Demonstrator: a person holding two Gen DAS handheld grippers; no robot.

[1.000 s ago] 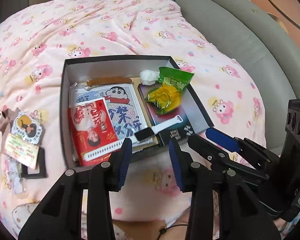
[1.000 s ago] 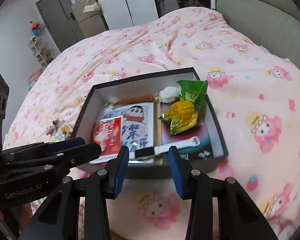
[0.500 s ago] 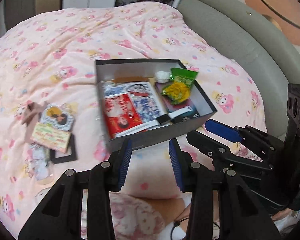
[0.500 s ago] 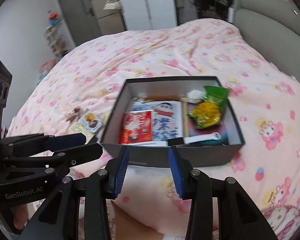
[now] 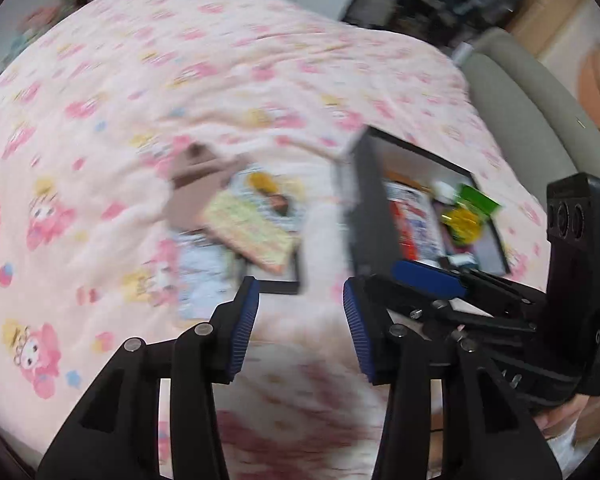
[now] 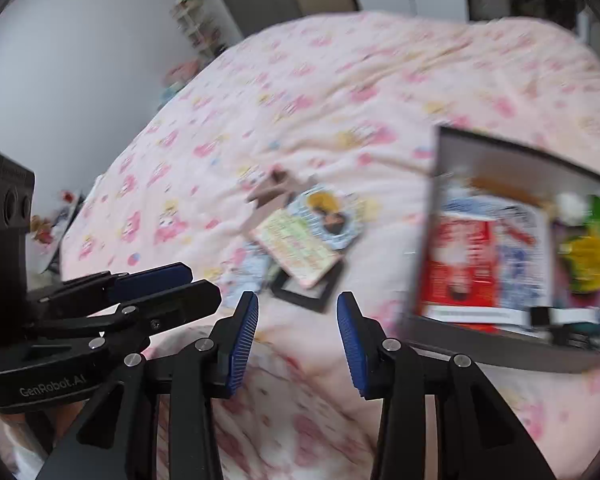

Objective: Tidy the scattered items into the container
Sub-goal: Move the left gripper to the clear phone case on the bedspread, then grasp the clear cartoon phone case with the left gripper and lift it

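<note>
Centrally, in each wrist view we see a pair of blue-padded tongs held over the bed. Our left tongs [image 5: 298, 330] are opening, with nothing between the pads, only the pink quilt [image 5: 100, 120] below. Our right tongs [image 6: 298, 342] stand apart to about the same width and are likewise empty; in the left view they show at the right [image 5: 428, 280], and in the right view the left tongs lie at the left [image 6: 156, 284].

Just beyond both pairs lies the scattered pile [image 5: 236, 232]: a yellow-green card [image 6: 296, 248] resting on a black frame [image 6: 308, 288], a round blue picture [image 6: 328, 216] and a brown piece [image 6: 272, 190], all blurred.

Farther right on the quilt stands the open dark box [image 6: 436, 208], well apart from the pile. It holds a red booklet [image 6: 460, 264], a yellow packet [image 6: 588, 256] and a green packet [image 5: 478, 200].
</note>
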